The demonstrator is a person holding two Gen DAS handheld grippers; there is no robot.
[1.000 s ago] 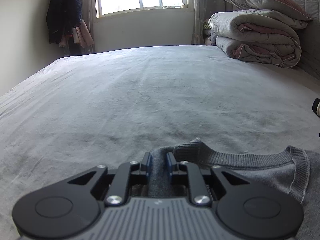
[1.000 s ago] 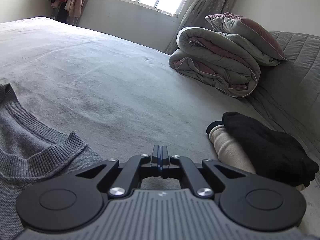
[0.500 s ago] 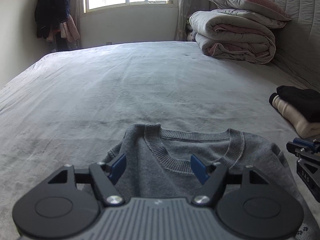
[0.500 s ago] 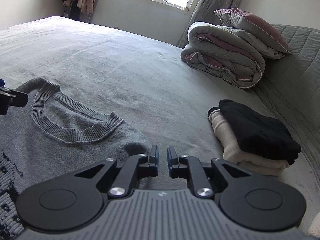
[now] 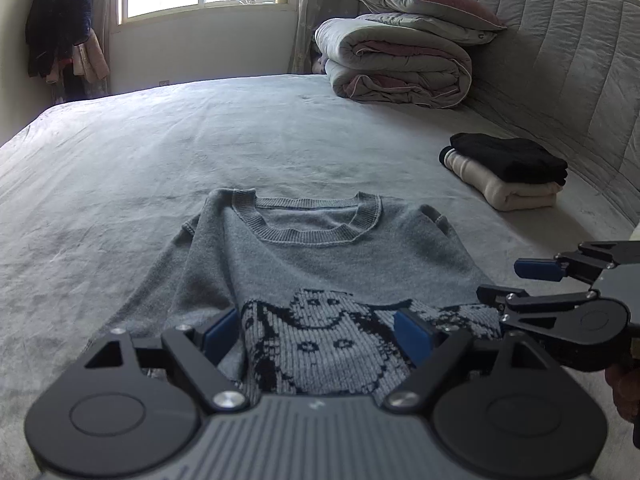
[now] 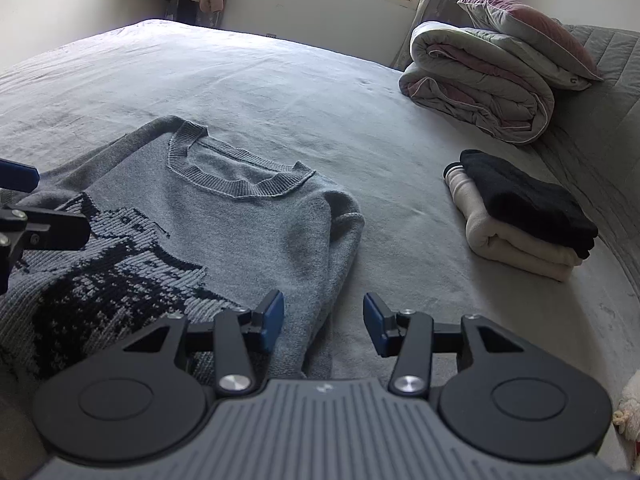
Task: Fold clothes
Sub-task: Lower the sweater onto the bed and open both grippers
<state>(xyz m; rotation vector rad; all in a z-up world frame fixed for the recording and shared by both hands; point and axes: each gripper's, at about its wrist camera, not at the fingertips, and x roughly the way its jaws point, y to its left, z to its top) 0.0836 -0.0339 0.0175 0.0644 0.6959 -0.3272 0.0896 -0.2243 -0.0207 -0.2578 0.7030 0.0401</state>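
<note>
I can't make out any readable text, label, brand or number from either of my wrist cameras. The grey sweater (image 5: pixel 320 248) carries only a knitted dark picture pattern, a figure with a round smiling face, with no letters in it. A small pale mark sits on the ribbed grey housing at the bottom of both views, but it is too small for me to read as a logo or word.

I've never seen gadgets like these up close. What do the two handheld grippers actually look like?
Both match: the left gripper and right gripper have a ribbed grey body, two round black discs, black linkage arms with silver screws, and blue-padded fingers.
</note>
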